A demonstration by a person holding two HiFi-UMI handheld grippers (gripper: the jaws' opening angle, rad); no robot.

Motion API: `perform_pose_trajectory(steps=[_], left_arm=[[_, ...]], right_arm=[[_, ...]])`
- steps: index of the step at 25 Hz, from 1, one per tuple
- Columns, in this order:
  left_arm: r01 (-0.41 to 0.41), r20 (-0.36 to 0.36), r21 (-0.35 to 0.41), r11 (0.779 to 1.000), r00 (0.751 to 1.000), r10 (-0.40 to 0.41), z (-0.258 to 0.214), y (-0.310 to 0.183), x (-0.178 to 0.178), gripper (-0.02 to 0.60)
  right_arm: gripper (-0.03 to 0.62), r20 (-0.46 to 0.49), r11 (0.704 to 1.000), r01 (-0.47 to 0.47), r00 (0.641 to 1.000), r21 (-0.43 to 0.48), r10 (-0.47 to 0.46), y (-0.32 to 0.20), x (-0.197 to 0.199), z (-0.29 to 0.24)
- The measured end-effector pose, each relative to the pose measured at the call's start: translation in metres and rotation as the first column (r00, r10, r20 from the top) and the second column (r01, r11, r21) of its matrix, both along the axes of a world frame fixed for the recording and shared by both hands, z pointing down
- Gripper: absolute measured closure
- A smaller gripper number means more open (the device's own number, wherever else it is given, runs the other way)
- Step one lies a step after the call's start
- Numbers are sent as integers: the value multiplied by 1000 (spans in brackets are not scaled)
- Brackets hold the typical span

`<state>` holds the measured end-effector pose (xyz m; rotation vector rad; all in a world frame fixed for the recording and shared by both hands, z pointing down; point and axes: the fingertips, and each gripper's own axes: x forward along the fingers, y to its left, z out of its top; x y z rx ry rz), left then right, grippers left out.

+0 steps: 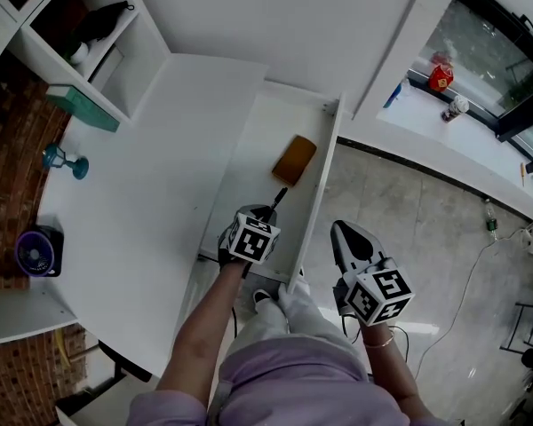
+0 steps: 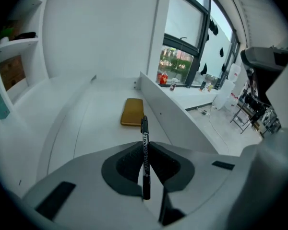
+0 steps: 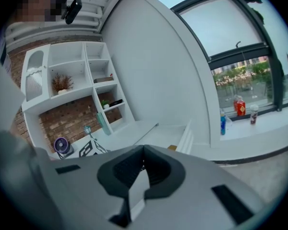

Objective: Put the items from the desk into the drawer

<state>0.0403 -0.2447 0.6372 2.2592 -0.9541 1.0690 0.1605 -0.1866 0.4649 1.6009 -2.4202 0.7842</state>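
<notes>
Left claw (image 2: 145, 146) clamps the pen (image 2: 144, 128) — tip jutting over the drawer (image 2: 101, 123); right claw (image 3: 144, 150) closed, empty.

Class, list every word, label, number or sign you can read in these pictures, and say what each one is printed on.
No text here reads clearly.
Pen, clamped in the left gripper: white print along the barrel, too small and blurred to read.
Red jar on the windowsill: label too small to read.
Marker cubes: black-and-white square patterns only, no words or numbers.
</notes>
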Motion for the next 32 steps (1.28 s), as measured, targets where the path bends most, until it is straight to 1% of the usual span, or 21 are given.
perform_pose_trajectory(steps=[2,9,17,22,32], left_arm=[[-28,26,-9,1000,999,29,9,-2,6,543],[-93,60,-57,994,994,96,35,-8,27,543],[-175,138,-106,979,972,189,66,-6,32,541],[-219,141,-127,967,961,236,72,-5,38,541],[-257,181,-156,954,942,284,86,-5,35,540]], right_arm=[[591,-5,1000,-7,1000,-4,7,-2,5,2],[591,-11,1000,-22,1000,-22,22,-10,22,10],[591,-10,998,-33,999,-48,32,-17,32,19],[591,-8,997,-40,999,-58,40,-20,36,23],[591,-7,997,-42,999,-67,41,-22,35,24]])
